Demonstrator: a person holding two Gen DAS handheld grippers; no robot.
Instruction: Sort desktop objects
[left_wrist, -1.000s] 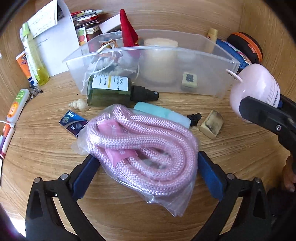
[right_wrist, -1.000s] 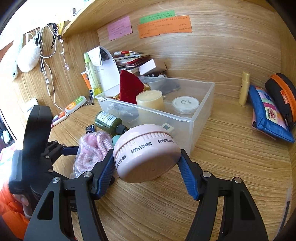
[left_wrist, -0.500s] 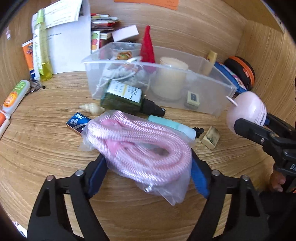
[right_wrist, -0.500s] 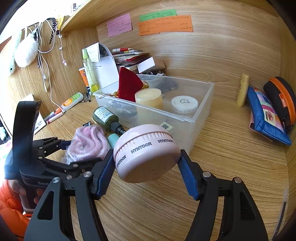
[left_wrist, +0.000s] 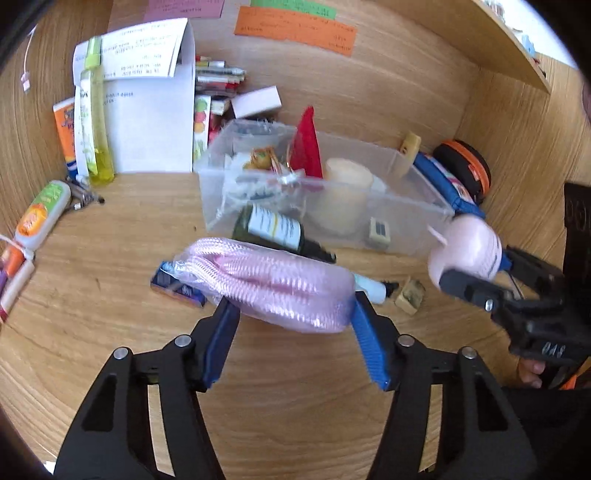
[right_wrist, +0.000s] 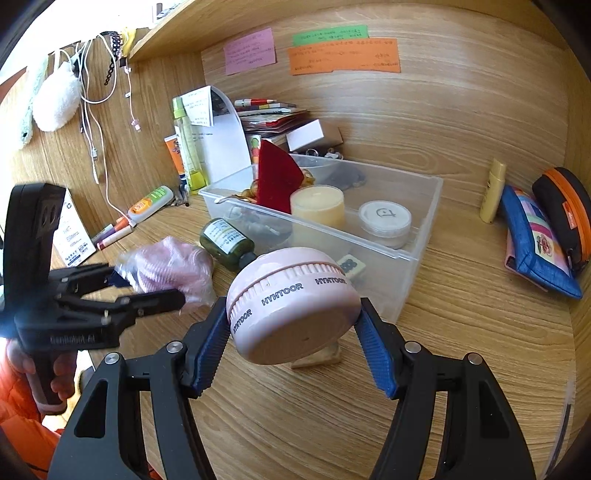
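A pink rope in a clear plastic bag (left_wrist: 273, 282) hangs a little above the wooden desk. My left gripper (left_wrist: 293, 303) grips it, its blue pads pressing both ends while the jaws are still closing. The right wrist view shows the same bag (right_wrist: 173, 262) in the left gripper (right_wrist: 147, 282) at its left. My right gripper (right_wrist: 291, 310) is shut on a round pink HYNTOOR device (right_wrist: 295, 295), held above the desk in front of the clear plastic bin (right_wrist: 417, 236). In the left wrist view that device (left_wrist: 465, 251) floats at the bin's (left_wrist: 406, 236) right corner.
A green bottle (left_wrist: 269, 229) lies against the bin's front wall. Under the bag lie a small blue box (left_wrist: 173, 288), a teal tube (left_wrist: 369, 288) and a small tan block (left_wrist: 408, 295). A blue pouch (right_wrist: 535, 240) and an orange-trimmed case (right_wrist: 569, 210) sit at right; pens and tubes line the left.
The left jaws have narrowed onto the bagged rope and lifted it off the desk, squeezing it into a tighter bundle. The right gripper and its pink device have stayed put.
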